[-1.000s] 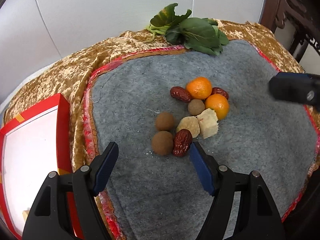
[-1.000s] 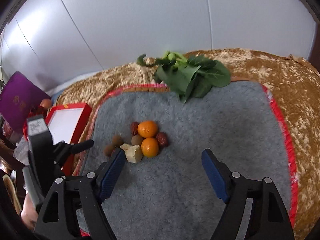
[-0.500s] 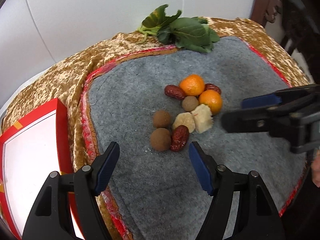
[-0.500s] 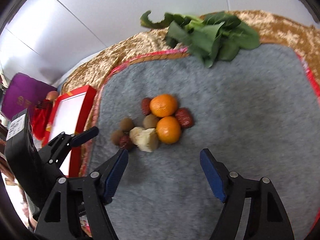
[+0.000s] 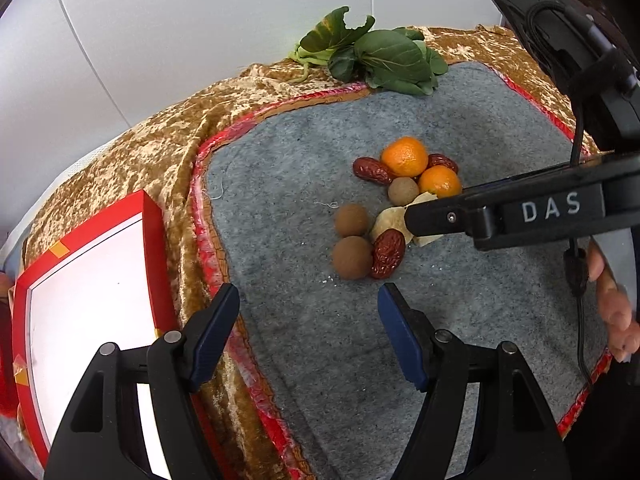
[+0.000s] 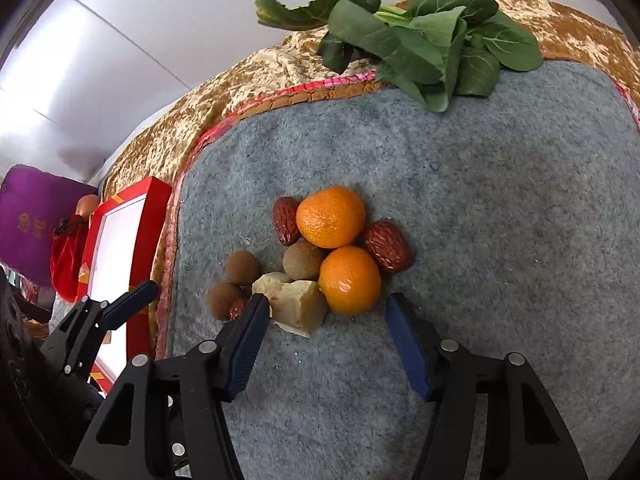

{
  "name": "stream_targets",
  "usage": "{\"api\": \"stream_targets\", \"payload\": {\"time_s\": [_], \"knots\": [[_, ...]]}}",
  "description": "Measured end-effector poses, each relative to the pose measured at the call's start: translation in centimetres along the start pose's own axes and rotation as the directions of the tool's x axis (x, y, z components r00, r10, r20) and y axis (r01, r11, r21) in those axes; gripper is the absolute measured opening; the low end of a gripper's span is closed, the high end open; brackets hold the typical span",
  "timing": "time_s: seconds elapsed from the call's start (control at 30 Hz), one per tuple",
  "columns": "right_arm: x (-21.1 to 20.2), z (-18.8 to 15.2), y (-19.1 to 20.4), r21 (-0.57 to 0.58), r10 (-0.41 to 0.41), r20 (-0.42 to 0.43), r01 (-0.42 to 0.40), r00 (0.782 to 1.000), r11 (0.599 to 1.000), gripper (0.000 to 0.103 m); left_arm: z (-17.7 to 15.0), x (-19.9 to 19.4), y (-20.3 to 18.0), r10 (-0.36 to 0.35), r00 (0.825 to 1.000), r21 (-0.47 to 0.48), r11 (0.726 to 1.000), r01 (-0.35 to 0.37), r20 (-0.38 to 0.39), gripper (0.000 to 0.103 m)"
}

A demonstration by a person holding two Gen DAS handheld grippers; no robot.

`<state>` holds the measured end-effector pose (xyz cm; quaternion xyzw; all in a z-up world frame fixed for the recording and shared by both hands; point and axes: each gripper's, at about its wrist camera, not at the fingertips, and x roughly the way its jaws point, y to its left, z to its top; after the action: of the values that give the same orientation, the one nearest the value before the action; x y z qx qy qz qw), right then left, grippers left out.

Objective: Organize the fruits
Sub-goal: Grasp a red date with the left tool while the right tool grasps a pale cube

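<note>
A small heap of fruit lies on a grey felt mat [image 6: 500, 220]: two oranges [image 6: 349, 280] [image 6: 330, 216], red dates [image 6: 386, 246], brown longans [image 6: 241, 267] and pale ginger chunks [image 6: 298, 306]. My right gripper [image 6: 324, 308] is open, low over the mat, its jaws straddling the ginger and the near orange. In the left wrist view it reaches in from the right over the heap [image 5: 460, 216]. My left gripper [image 5: 306, 300] is open and empty, just short of a longan [image 5: 352, 257] and a date [image 5: 387, 253].
A red box with a white inside [image 5: 86, 280] sits left of the mat on a gold cloth [image 5: 152, 152]. Leafy greens [image 6: 424, 40] lie at the mat's far edge. A purple bag [image 6: 28, 216] stands far left. A white wall is behind.
My right gripper has moved forward and down to the heap, until its jaws flank the ginger and near orange. My left gripper has stayed about where it was.
</note>
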<state>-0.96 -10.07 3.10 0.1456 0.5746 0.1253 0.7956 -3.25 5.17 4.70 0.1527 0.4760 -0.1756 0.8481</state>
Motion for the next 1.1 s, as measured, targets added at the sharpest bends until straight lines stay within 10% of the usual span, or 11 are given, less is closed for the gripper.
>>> {"api": "stream_targets", "payload": {"time_s": [0.57, 0.83, 1.03, 1.1], "knots": [[0.6, 0.1, 0.2, 0.01, 0.009, 0.01, -0.009, 1.0, 1.0, 0.048, 0.9, -0.7, -2.6, -0.106, 0.994, 0.076, 0.992, 0.103, 0.031, 0.07], [0.5, 0.0, 0.8, -0.044, -0.018, 0.011, 0.018, 1.0, 0.999, 0.045, 1.1, 0.2, -3.6, -0.194, 0.981, 0.1, 0.976, 0.193, -0.006, 0.04], [-0.3, 0.1, -1.2, 0.034, 0.076, -0.017, -0.076, 0.997, 0.997, 0.04, 1.6, 1.0, -3.3, -0.193, 0.981, 0.069, 0.979, 0.193, -0.008, 0.04], [-0.7, -0.1, -1.7, 0.051, 0.138, -0.04, -0.136, 0.99, 0.989, 0.015, 2.2, 1.1, -2.8, -0.193, 0.981, 0.048, 0.98, 0.192, 0.009, 0.04]]}}
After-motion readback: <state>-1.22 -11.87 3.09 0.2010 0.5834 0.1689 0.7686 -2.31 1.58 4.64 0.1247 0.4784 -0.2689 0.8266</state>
